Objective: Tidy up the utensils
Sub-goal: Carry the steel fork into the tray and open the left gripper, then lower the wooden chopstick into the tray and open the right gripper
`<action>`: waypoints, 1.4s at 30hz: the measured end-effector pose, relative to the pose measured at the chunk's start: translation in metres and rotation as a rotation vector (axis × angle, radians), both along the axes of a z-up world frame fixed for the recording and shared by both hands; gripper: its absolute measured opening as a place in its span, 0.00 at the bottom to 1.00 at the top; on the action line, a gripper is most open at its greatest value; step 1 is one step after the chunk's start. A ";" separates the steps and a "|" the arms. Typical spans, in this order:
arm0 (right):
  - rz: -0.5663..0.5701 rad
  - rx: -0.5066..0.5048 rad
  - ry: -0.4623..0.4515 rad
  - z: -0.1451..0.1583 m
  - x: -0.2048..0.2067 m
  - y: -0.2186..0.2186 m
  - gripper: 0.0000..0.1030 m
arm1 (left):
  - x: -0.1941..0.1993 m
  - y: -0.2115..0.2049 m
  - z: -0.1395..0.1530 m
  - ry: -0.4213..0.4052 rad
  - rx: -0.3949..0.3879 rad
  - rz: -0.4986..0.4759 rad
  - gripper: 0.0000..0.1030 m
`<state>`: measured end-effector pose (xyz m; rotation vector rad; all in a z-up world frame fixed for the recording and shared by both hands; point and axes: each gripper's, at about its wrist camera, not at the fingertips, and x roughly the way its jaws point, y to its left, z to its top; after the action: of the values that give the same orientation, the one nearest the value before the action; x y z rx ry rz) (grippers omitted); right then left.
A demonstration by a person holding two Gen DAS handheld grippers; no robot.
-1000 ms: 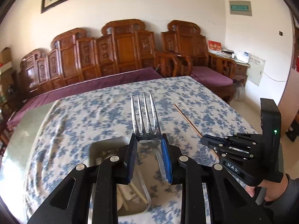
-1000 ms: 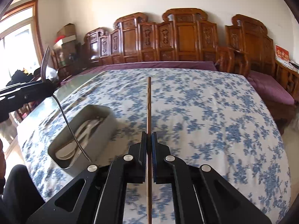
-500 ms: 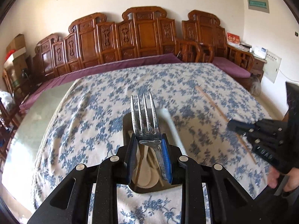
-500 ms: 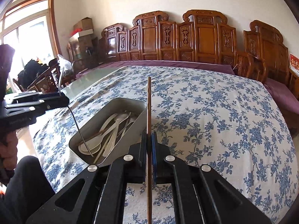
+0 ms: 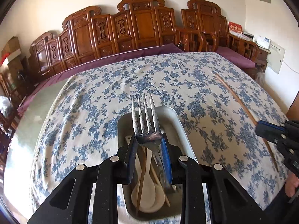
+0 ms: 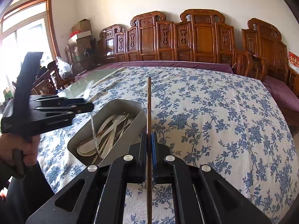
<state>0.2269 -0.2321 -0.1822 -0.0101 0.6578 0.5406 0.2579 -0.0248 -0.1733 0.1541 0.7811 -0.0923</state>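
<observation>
My left gripper (image 5: 148,143) is shut on a metal fork (image 5: 143,119) at its neck, tines pointing forward. The fork hangs over the grey metal tray (image 5: 179,123), and its handle (image 6: 92,128) reaches down among the white spoons (image 5: 147,192) and chopsticks inside. My right gripper (image 6: 149,141) is shut on a brown chopstick (image 6: 149,102), which points forward just right of the tray (image 6: 119,102). In the right wrist view the left gripper (image 6: 87,107) stands above the tray's left side. The left wrist view shows the right gripper (image 5: 271,130) and its chopstick (image 5: 241,104) at the right edge.
A blue-flowered cloth (image 6: 214,112) covers the table, with a bare glass strip (image 5: 28,115) along its left side. Carved wooden benches (image 6: 186,37) with purple cushions line the far side. A person's hands (image 6: 16,147) hold both grippers.
My left gripper has moved forward and down with the fork, so the tray now lies right under it. The right gripper with its chopstick has shifted slightly towards the tray.
</observation>
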 end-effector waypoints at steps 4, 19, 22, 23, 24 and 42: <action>0.000 -0.003 0.007 -0.002 0.001 0.000 0.06 | 0.021 -0.003 -0.014 0.037 0.008 -0.006 0.23; 0.001 -0.023 0.052 -0.018 0.010 0.003 0.06 | 0.054 0.003 -0.057 0.186 0.011 0.020 0.25; 0.007 -0.022 0.054 -0.017 0.009 0.006 0.06 | 0.046 0.010 -0.053 0.174 -0.022 0.026 0.26; 0.008 -0.021 0.055 -0.016 0.009 0.008 0.06 | 0.043 0.012 -0.051 0.169 -0.034 0.027 0.28; 0.011 -0.021 0.058 -0.016 0.009 0.010 0.06 | 0.041 0.014 -0.048 0.164 -0.043 0.028 0.28; 0.084 0.004 0.104 -0.008 0.028 0.096 0.06 | -0.008 0.064 0.003 0.025 -0.157 0.059 0.31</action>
<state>0.2554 -0.1359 -0.1898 -0.0056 0.7598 0.6266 0.2503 0.0388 -0.1704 -0.0190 0.7996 -0.0997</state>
